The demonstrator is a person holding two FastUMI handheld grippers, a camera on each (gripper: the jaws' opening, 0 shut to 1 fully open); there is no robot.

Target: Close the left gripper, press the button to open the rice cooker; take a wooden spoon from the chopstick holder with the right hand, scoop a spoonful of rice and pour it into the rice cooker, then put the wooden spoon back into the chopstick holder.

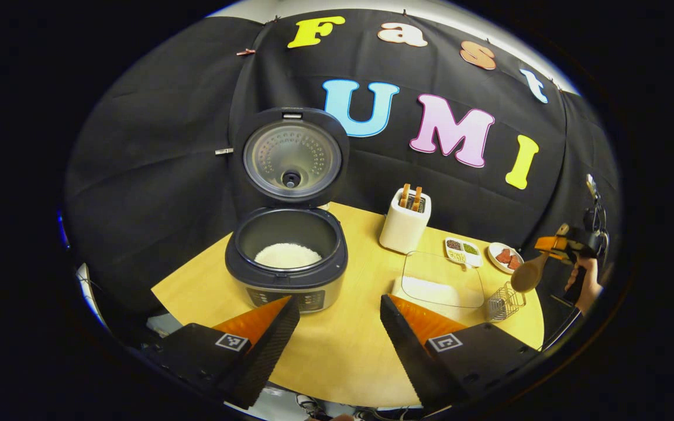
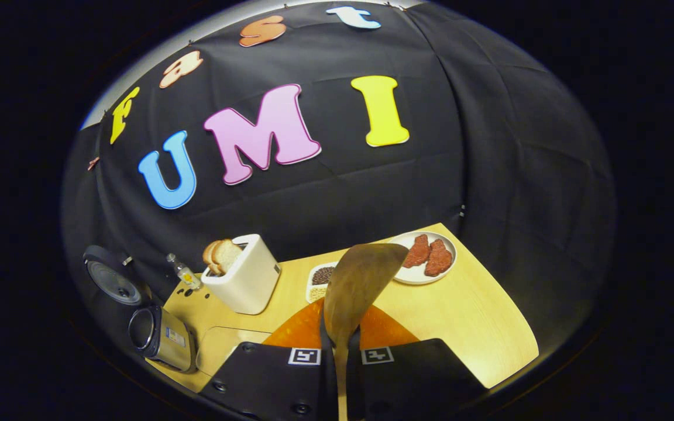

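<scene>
The right gripper (image 2: pixel 340 342) pinches the wooden spoon (image 2: pixel 356 287) by its handle above the table (image 2: pixel 477 316), while the left gripper (image 1: pixel 337 327) hangs wide apart and empty before the open rice cooker (image 1: pixel 286 257), rice inside.

Brown wooden spoon (image 2: pixel 360 280), white rice (image 1: pixel 288 255), yellow table (image 1: pixel 348 345)

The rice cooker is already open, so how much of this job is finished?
Done: the rice cooker stands with its lid up and white rice inside. In hand: the right hand-held gripper is shut on the wooden spoon, held in the air above the wire chopstick holder. I can't tell whether a scoop has been poured yet. Left: putting the spoon back in the holder.
</scene>
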